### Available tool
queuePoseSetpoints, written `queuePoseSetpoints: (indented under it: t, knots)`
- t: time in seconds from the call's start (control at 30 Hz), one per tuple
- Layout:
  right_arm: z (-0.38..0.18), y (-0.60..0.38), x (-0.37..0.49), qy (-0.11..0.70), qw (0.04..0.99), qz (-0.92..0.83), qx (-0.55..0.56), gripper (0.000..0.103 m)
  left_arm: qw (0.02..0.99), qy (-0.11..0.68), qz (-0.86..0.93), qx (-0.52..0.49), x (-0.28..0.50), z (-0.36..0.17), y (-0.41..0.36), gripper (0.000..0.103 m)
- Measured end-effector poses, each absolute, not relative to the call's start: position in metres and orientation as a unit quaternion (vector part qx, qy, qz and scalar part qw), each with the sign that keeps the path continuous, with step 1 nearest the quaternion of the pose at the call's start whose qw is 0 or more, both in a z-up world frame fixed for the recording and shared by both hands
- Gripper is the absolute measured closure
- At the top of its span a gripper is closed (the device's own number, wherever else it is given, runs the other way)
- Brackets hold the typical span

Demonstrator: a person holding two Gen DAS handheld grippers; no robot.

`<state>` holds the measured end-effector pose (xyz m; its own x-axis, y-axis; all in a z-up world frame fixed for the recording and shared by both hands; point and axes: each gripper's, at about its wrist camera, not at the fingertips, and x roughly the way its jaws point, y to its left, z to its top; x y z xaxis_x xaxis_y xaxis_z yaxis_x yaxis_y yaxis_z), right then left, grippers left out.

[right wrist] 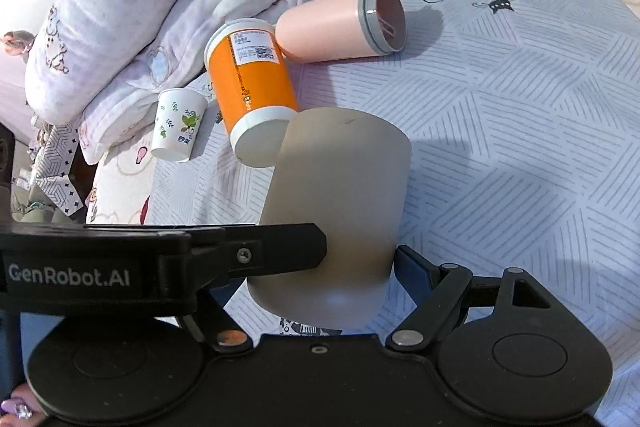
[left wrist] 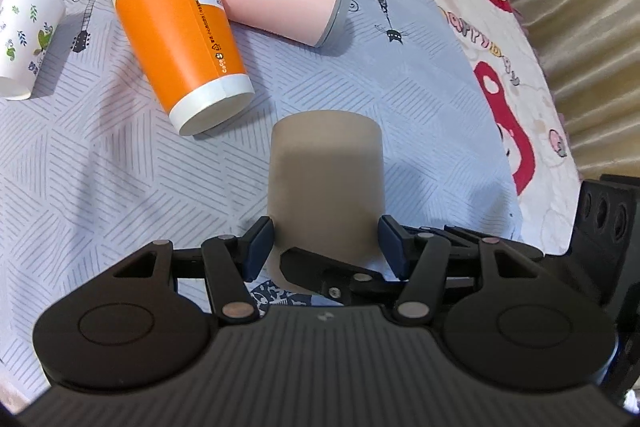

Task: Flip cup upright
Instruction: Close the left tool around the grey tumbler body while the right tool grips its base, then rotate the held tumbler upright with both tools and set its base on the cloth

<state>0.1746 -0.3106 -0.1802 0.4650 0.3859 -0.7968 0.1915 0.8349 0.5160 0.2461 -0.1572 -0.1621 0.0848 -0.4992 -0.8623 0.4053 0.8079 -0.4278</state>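
Note:
A plain beige cup (left wrist: pixel 326 183) stands upside down on the blue-grey patterned bed sheet, closed base up. My left gripper (left wrist: pixel 325 247) has a blue pad on each side of its lower wall and is shut on it. In the right wrist view the same beige cup (right wrist: pixel 340 195) sits between my right gripper's (right wrist: pixel 320 267) jaws; the left gripper's black body crosses in front from the left. The right gripper's right finger (right wrist: pixel 412 267) is at the cup's wall; its left finger is hidden.
An orange paper cup (left wrist: pixel 180 31) lies on its side beyond the beige cup. A pink tumbler (left wrist: pixel 280 1) with a grey lid lies behind it. A small white leaf-print cup (left wrist: pixel 26 35) stands upside down at the left. Folded blankets (right wrist: pixel 140 7) are piled at the back.

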Motion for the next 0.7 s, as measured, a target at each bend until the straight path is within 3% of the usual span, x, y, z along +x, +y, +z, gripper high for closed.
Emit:
queuePoseSetpoints:
  t: [0.27,0.4,0.47,0.7]
  knots:
    - [-0.181,-0.316,0.197,0.556,0.779,0.108,0.268,0.010,0.711,0.608,-0.345,-0.080,0.268,-0.183,-0.140,0.030]
    - [-0.188,-0.324,0.201,0.559,0.765,0.118,0.298,0.009,0.699,0.608,-0.362,-0.106,0.272,-0.193,-0.139,0.034]
    - [-0.191,-0.324,0.198,0.556,0.768,0.115,0.297,0.016,0.701,0.601,-0.369,-0.108,0.268,-0.193,-0.141,0.034]
    - [-0.176,-0.307,0.177,0.516,0.818,0.134,0.218,0.016,0.745,0.530,-0.401,-0.061,0.238,-0.165,-0.135,0.035]
